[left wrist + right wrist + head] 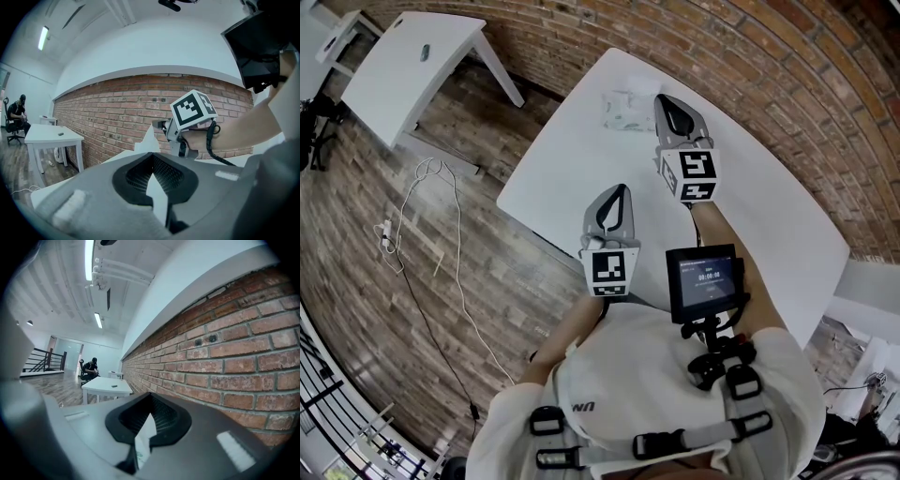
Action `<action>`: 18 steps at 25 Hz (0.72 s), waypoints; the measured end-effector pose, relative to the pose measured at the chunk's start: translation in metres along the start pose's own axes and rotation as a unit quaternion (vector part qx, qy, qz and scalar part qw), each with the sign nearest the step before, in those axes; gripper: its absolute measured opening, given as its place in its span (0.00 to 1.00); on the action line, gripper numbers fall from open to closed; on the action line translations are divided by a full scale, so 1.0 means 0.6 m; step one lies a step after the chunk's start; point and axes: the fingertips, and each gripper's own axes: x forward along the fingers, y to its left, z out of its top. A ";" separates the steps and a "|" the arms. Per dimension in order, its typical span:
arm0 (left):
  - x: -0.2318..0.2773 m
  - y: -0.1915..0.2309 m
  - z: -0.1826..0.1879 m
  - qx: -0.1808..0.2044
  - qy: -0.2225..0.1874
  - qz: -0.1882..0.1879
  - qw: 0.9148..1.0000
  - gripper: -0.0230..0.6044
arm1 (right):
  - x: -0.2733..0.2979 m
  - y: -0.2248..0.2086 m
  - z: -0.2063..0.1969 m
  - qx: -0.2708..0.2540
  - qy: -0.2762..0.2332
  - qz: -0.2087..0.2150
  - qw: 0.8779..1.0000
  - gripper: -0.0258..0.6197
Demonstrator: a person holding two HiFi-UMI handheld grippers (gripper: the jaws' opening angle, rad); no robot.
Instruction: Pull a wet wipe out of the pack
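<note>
A white wet wipe pack [626, 110] lies at the far end of the white table [581, 159]. My right gripper [667, 98] hangs above it, raised off the table and shut. In the left gripper view a white wipe [147, 139] rises in a peak to the right gripper's tip [158, 124]. A white strip of wipe [144, 434] shows between the right gripper's closed jaws [151, 398]. My left gripper [621, 189] floats over the table's near part, well short of the pack, its tips together and nothing in them [152, 157]. The left gripper's body hides the pack in its own view.
A brick wall [787, 84] runs along the table's far side. A second white table [403, 66] stands to the left over a wooden floor with loose cables [422, 216]. A small screen [705, 279] hangs on the person's chest. A seated person [91, 367] is far off.
</note>
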 end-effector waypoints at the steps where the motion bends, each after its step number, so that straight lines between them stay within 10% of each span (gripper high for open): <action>1: -0.001 -0.002 0.001 0.001 -0.001 -0.001 1.000 0.04 | -0.003 0.000 0.009 -0.001 -0.006 0.000 1.000 0.05; 18: -0.004 -0.011 0.016 0.010 -0.015 -0.011 1.000 0.04 | -0.045 -0.013 0.122 -0.030 -0.087 -0.017 0.996 0.05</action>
